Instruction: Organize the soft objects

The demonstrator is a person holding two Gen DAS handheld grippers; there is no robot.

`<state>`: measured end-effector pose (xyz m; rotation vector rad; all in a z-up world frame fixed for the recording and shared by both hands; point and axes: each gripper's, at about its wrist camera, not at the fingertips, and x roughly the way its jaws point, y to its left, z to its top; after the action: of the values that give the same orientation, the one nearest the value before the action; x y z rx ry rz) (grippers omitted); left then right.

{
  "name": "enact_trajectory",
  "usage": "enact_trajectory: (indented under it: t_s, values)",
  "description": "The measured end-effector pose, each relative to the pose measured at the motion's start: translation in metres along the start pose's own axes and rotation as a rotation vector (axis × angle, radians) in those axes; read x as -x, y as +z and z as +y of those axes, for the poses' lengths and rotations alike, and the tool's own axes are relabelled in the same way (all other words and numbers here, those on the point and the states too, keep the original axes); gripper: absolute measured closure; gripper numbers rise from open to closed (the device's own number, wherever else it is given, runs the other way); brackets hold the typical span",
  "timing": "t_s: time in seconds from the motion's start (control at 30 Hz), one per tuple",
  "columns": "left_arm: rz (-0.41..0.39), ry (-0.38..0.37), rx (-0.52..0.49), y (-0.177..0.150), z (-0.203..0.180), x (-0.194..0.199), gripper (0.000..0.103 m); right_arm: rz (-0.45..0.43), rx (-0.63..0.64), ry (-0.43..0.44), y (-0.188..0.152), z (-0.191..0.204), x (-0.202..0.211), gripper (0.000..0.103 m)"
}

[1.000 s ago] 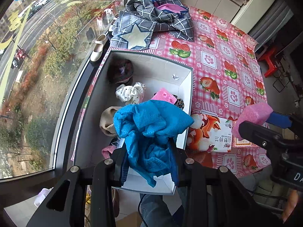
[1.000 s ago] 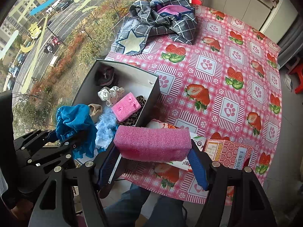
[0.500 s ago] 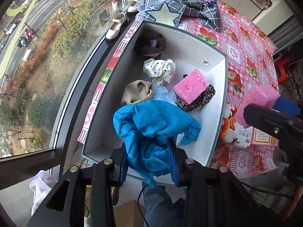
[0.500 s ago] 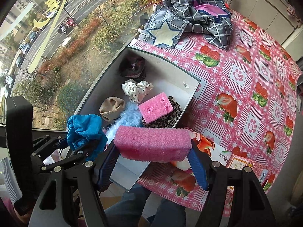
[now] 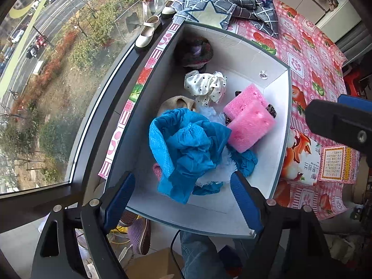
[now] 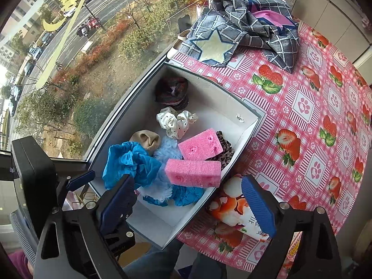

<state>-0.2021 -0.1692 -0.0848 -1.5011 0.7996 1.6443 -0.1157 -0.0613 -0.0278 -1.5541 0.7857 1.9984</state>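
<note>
A white box (image 5: 282,125) (image 6: 250,125) stands on the table by the window. In it lie a blue cloth (image 5: 186,148) (image 6: 130,162), two pink sponges (image 5: 252,129) (image 6: 194,172), a second one behind (image 6: 201,146), a polka-dot scrunchie (image 5: 205,86), a beige sock (image 6: 146,139) and a dark knit item (image 5: 197,51). My left gripper (image 5: 183,195) is open over the box's near end, above the blue cloth. My right gripper (image 6: 188,200) is open, just above the near pink sponge.
A checked grey cloth with a star (image 6: 239,34) lies at the table's far end. A tissue pack (image 5: 302,160) and a small pink box (image 5: 337,165) lie right of the box. The window ledge holds shoes (image 5: 148,32).
Both grippers opened. The blue cloth dropped from the left gripper and the pink sponge from the right gripper into the box.
</note>
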Motion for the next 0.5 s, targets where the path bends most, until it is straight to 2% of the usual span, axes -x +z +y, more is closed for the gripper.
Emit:
enact_trajectory:
  t_s: [0.07, 0.17, 0.2, 0.27, 0.37, 0.5]
  values:
    - [-0.008, -0.005, 0.006, 0.001, 0.002, 0.001, 0.014, 0.015, -0.005, 0.003, 0.0, -0.002, -0.002, 0.009]
    - [-0.044, 0.031, 0.004, 0.002, 0.003, 0.006, 0.014, 0.032, -0.014, 0.009, -0.003, -0.005, -0.004, 0.008]
    - [-0.05, 0.055, 0.003, 0.002, 0.003, 0.008, 0.014, 0.04, -0.017, 0.012, -0.004, -0.005, -0.005, 0.0]
    - [-0.052, 0.085, -0.001, 0.003, 0.003, 0.009, 0.014, 0.042, -0.022, 0.016, -0.007, -0.007, -0.005, 0.0]
    - [-0.029, 0.043, 0.008, 0.003, 0.006, 0.006, 0.014, 0.045, -0.024, 0.009, -0.012, -0.007, -0.005, 0.0]
    - [-0.028, 0.051, -0.001, 0.002, 0.003, 0.007, 0.014, 0.057, -0.049, 0.007, -0.017, -0.009, -0.006, 0.0]
